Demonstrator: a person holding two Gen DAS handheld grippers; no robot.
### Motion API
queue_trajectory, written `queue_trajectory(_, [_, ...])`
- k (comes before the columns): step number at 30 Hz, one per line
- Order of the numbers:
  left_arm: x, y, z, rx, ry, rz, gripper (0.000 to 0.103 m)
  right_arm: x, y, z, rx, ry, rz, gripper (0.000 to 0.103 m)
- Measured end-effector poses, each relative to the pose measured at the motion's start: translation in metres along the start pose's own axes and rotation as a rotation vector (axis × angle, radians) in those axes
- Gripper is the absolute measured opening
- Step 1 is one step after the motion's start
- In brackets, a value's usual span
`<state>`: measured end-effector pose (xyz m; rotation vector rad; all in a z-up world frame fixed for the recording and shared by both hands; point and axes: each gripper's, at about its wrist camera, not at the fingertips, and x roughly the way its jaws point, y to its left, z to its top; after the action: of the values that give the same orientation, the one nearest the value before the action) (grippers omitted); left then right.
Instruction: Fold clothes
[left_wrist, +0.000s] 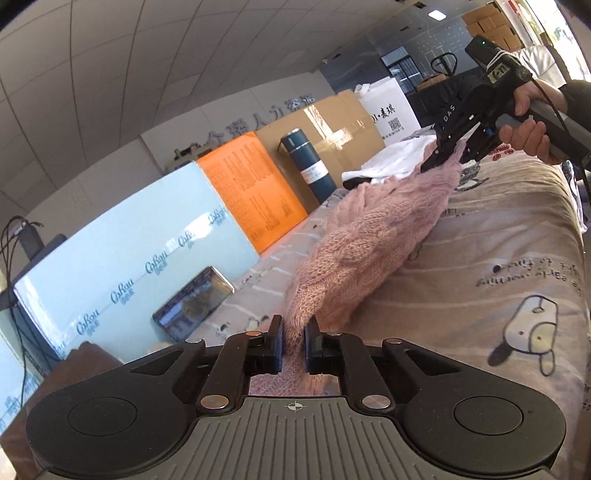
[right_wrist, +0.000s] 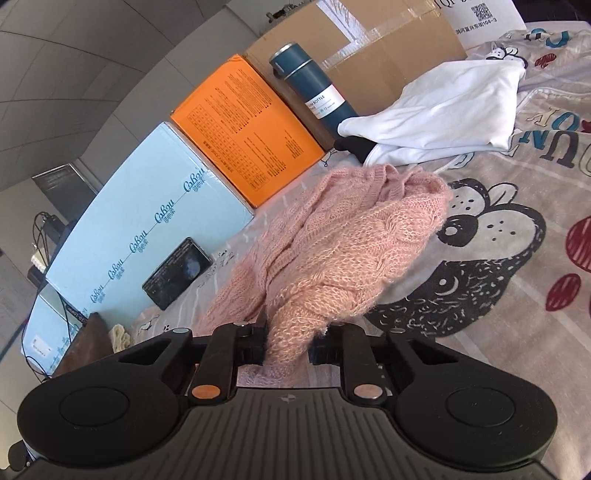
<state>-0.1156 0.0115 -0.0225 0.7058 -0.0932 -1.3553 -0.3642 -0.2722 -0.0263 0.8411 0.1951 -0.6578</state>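
Pinching a pink knitted sweater (left_wrist: 373, 236) at two separate spots, both grippers have their jaws closed on the knit. The left gripper (left_wrist: 293, 345) clamps a thin fold of the fabric between its pads; the right gripper (right_wrist: 288, 341) clamps a thicker bunch that bulges over its fingers (right_wrist: 258, 343). In the left wrist view the right gripper (left_wrist: 448, 157) appears far off, held by a hand (left_wrist: 532, 129), with the sweater stretched between the two grips and lifted off the surface at both ends. The sweater's middle rests on a cartoon-printed bedsheet (left_wrist: 498, 236). Beyond it lies a white garment (right_wrist: 450, 107) with a dark sleeve end. Along the far edge stand a light blue box (right_wrist: 147, 206), an orange box (right_wrist: 247, 129), a dark teal bottle (right_wrist: 314, 92) and a cardboard box (right_wrist: 388, 48). A phone (right_wrist: 177, 273) leans against the blue box.
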Motion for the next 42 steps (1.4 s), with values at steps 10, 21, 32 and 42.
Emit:
queue_trajectory(10, [-0.032, 0.009, -0.018, -0.165, 0.066, -0.134, 0.016, -0.023, 0.011, -0.033, -0.183, -0.015, -0.077, 0.038])
queue_trajectory(21, [-0.062, 0.081, -0.033, -0.608, -0.196, 0.098, 0.073, -0.038, 0.001, 0.001, -0.179, -0.307, -0.142, 0.080])
queue_trajectory(32, [-0.042, 0.040, -0.040, -0.600, -0.172, 0.230, 0.084, -0.057, -0.004, -0.014, -0.238, -0.432, -0.146, 0.084])
queue_trajectory(42, [-0.059, 0.026, 0.000, -0.578, -0.207, 0.266, 0.090, -0.132, -0.004, -0.008, -0.274, -0.629, -0.202, 0.092])
